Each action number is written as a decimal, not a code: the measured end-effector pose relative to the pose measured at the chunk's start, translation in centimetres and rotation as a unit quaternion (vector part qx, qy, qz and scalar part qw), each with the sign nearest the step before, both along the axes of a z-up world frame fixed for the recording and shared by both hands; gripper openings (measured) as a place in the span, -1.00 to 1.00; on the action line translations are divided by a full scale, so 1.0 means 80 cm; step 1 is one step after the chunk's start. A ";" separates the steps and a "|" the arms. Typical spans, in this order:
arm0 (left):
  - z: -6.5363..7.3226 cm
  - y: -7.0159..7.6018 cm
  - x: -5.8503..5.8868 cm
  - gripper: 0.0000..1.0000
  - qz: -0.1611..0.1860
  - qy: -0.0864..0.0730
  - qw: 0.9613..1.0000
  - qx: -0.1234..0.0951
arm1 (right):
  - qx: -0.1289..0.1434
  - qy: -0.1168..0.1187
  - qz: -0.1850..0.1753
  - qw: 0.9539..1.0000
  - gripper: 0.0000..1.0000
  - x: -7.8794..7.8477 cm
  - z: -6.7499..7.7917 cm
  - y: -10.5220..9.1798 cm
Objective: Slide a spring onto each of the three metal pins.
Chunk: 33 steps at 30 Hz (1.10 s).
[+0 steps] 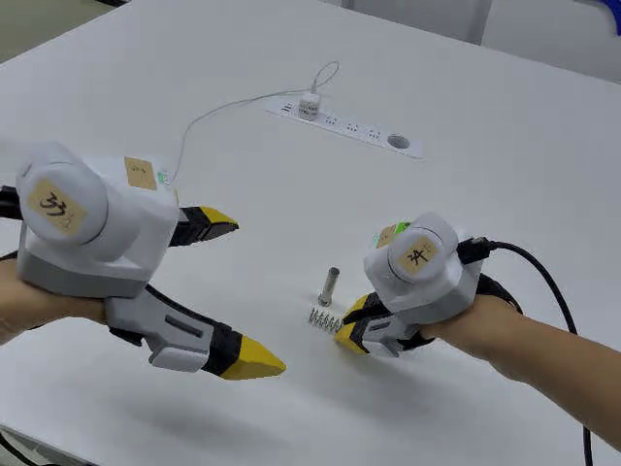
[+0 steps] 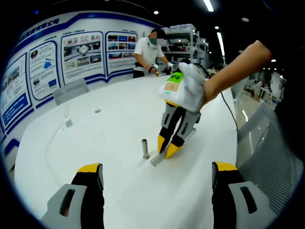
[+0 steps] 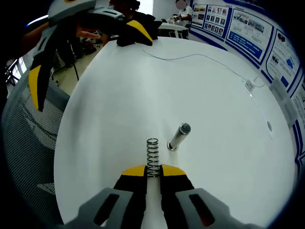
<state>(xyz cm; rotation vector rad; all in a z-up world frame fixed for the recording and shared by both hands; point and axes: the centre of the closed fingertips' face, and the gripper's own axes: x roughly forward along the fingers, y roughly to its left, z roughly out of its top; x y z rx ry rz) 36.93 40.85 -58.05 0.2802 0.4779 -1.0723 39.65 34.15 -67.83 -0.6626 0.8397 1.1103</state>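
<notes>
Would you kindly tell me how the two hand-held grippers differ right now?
The left hand-held gripper has its jaws wide open and empty; the right hand-held gripper is shut on the spring. The right one's tips sit low beside the upright pin; the left one is farther from it. Both have yellow-tipped jaws.

**Left gripper** (image 1: pixel 247 296): mine, at the left of the scene. The jaws are spread wide with the yellow tips well apart and nothing between them. It points right, toward my other gripper.

**Left hand** (image 1: pixel 39 301): comes in from the near left edge and is wrapped under the gripper's body.

**Right gripper** (image 1: pixel 349 327): mine, at the right of the scene, tilted down and pointing left. The jaws are pressed together on one end of a spring (image 3: pixel 152 155), which sticks out past the tips.

**Right hand** (image 1: pixel 475 325): clasps the gripper from behind.

**Right forearm** (image 1: pixel 553 369): bare, and runs off to the near right corner.
</notes>
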 end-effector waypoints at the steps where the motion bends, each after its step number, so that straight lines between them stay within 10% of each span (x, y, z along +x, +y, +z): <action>1: 0.000 -0.001 -0.001 0.93 -0.002 -0.001 1.000 0.000 | 0.004 0.003 0.000 1.000 -0.78 -0.002 0.003 0.001; 23: 0.006 -0.034 -0.012 0.67 -0.038 -0.024 0.999 0.006 | 0.041 -0.069 0.076 0.994 -0.80 -0.045 0.103 0.002; 33: 0.009 -0.063 -0.030 0.15 -0.069 -0.050 0.996 0.008 | 0.019 -0.101 0.119 0.988 -0.80 -0.080 0.118 -0.008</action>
